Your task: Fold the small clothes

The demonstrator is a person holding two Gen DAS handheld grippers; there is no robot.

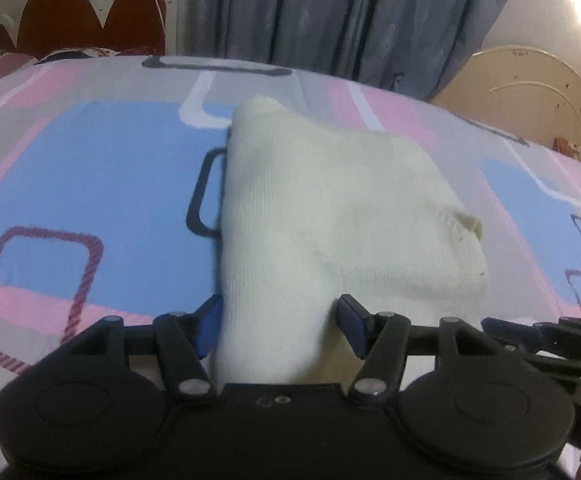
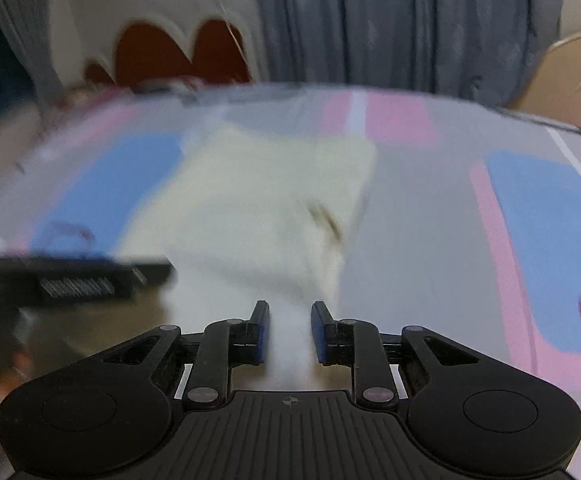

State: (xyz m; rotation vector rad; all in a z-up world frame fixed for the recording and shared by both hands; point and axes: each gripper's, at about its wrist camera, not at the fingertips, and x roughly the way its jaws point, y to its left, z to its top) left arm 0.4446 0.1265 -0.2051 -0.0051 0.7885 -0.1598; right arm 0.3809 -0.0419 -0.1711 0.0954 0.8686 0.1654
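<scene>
Item: cream-white knitted sock or similar small garment [image 1: 310, 208], lying on a bed sheet printed with pink, blue and grey blocks [image 1: 90, 168], its near end reaching in between both grippers.
Left gripper [image 1: 276, 322]: spread wide; near end of the knit sits between the blue pads, left pad at the fabric edge, right pad just beside it. Firm pressing not evident.
Right gripper [image 2: 289, 330]: jaws narrowed on a thin strip of the white fabric; view is blurred, so contact is judged a pinch, not certain.
Handling (judgement): light, limp, stretchy knit; will sag and drag, not slip; not fragile.
Grip site (judgement): near hem corners, one per gripper.
Orientation: long axis runs away from the cameras toward the grey curtain [image 1: 350, 12]; far end bends rightward.
</scene>
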